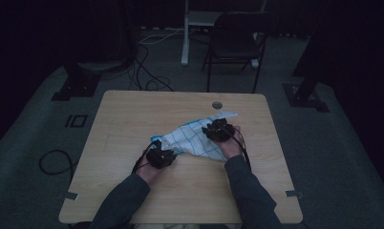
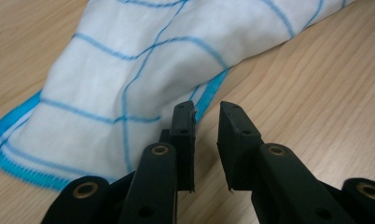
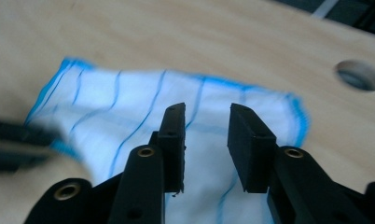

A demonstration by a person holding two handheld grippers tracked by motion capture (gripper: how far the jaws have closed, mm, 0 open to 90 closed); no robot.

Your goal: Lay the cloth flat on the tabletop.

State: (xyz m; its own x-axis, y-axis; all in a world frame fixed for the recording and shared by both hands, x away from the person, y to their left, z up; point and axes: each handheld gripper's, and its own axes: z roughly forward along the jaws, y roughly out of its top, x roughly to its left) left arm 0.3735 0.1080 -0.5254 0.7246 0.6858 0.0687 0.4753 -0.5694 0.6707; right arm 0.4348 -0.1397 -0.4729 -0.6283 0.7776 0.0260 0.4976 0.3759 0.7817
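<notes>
nearest the person's edge of the tabletop [image 1: 133,200], two sleeved forearms come in from below. the left gripper [image 1: 160,157] sits just left of centre, at the near-left end of the cloth [image 1: 195,138]. in the left gripper view its jaws stand a little apart with bare wood between them; the cloth [image 2: 129,93] lies just ahead and to the left, its blue-stitched hem close to the left jaw tip, not pinched. the jaws are open and grip nothing.

the cloth is white with a thin blue check and a bright blue border. it lies crumpled near the middle of the tabletop, long axis running diagonally from the near-left end by the left gripper to a pointed far-right corner aimed at the far edge.

the right gripper [image 1: 219,131] rests over the far-right part of the cloth. in the right gripper view its jaws are spread, hovering above the cloth [image 3: 143,112] with fabric seen through the gap but not clamped: open, holding nothing. that view is blurred at its left side, where a dark shape cannot be identified.

beyond the cloth's tip, a round cable hole [image 1: 217,104] sits near the far edge; the right gripper view shows the hole [image 3: 358,74] as an open cut-out. the high view adds a folding chair [image 1: 235,43] on the floor past the table.
</notes>
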